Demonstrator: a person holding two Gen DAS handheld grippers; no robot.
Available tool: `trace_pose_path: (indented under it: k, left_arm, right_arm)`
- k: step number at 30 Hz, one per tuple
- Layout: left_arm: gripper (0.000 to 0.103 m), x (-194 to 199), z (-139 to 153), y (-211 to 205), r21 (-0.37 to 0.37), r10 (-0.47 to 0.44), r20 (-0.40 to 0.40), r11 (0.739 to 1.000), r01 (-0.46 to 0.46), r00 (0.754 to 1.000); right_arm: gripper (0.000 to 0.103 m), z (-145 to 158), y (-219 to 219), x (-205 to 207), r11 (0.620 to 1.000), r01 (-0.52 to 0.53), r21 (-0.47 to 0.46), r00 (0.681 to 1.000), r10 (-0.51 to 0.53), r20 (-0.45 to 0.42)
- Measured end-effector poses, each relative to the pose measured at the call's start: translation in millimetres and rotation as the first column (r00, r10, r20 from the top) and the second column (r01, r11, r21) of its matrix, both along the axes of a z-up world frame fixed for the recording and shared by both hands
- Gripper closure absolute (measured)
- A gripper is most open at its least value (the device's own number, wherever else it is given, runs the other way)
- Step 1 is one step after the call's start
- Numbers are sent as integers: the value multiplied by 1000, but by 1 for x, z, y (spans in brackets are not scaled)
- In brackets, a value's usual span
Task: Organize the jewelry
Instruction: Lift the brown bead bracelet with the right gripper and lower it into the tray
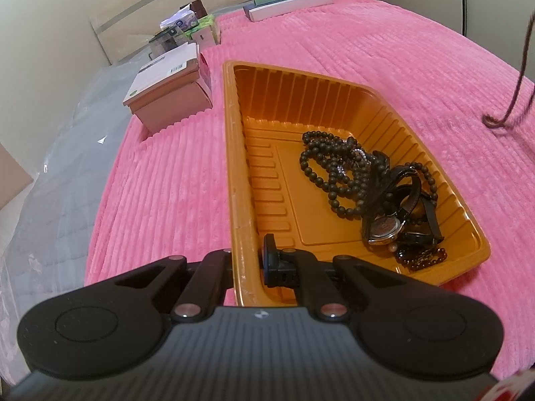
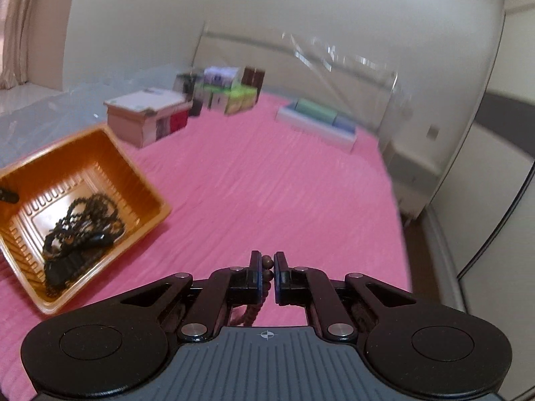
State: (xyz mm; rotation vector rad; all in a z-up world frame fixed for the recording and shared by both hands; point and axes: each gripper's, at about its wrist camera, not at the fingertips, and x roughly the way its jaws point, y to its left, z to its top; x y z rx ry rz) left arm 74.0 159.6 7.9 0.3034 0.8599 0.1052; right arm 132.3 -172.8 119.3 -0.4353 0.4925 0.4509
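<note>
Jewelry tangle [image 1: 371, 187] inside orange tray [image 1: 230, 153]; left tongs [image 1: 249, 264] pinching its wall, right tongs [image 2: 266, 272] pinching bead string [image 2: 266, 264].

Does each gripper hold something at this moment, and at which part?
The left gripper clamps the near left wall of the orange tray. The right gripper pinches a brown bead string near its top; the rest hangs below the fingers.

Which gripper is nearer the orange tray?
Left. The left gripper is clamped on the orange tray's near rim. The right gripper is off to the tray's right above the pink blanket, pinching a bead bracelet.
</note>
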Motion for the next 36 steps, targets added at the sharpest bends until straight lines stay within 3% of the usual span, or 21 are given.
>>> trace_pose_path:
  k: [7,14,24,32,36]
  left_arm:
    - [99,1,2,1,-1,-7,0,1000,7,1000]
    - [99,0,2,2,0,-9,-1,1000,9,1000]
    - [99,1,1,0,0,-11,-1,1000,11,1000]
    - [99,1,1,0,-8,-12,2,1000,12,1000]
    - [99,1,1,1,-15,-13,2,1000,13,1000]
  right_arm:
    - [96,43,6,3,999,-43,-32,996,45,73]
    - [96,66,40,-4,986,-163,-35,981,166,98]
    - [96,82,126,-16,914,-401,-60,909,405,92]
    - [96,70,206,-11,829,-546,-120,830,555,56]
    - [96,45,234,-2,807,-563,-178,818,575,23]
